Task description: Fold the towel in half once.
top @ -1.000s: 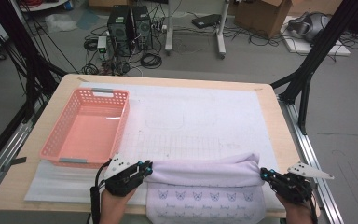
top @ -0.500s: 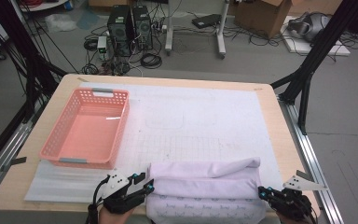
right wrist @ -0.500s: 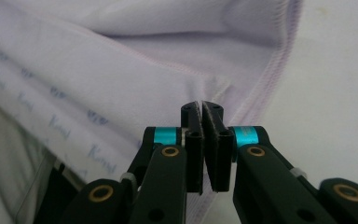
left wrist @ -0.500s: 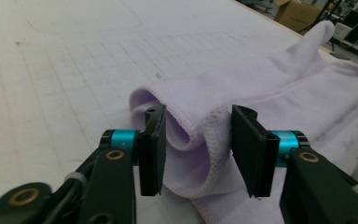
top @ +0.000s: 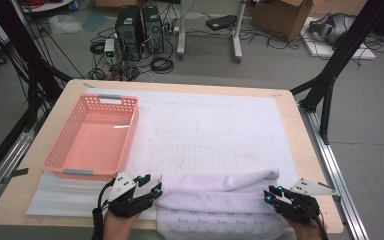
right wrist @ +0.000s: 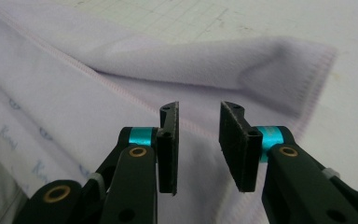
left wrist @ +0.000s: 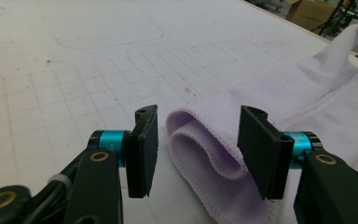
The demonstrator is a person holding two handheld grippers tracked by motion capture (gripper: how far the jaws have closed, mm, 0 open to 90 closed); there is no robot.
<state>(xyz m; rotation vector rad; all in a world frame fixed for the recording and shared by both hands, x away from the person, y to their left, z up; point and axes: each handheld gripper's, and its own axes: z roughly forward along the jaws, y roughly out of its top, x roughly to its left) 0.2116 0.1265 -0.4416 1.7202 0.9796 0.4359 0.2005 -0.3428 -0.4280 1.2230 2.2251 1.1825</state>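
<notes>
A pale lilac towel point(top: 220, 192) lies folded along the table's front edge, with a printed strip showing at its near side. My left gripper point(top: 150, 187) is at its left end. Its jaws have just been opening and stand open. In the left gripper view the towel's looped hem point(left wrist: 200, 144) lies loose between the pads of my left gripper point(left wrist: 199, 116). My right gripper point(top: 272, 194) is at the towel's right end. Its jaws have also just been opening. In the right gripper view my right gripper point(right wrist: 199, 109) stands open a little above the towel point(right wrist: 168, 60), with nothing pressed.
A pink plastic basket point(top: 55, 150) stands on the left of the table with nothing in it. A white gridded mat point(top: 215, 125) covers most of the tabletop. The table's front edge point(top: 45, 220) runs just under both hands.
Both grippers were shut on the towel's ends one second ago. They drew the upper layer toward the front edge, then opened and let go. The towel now lies flatter.
</notes>
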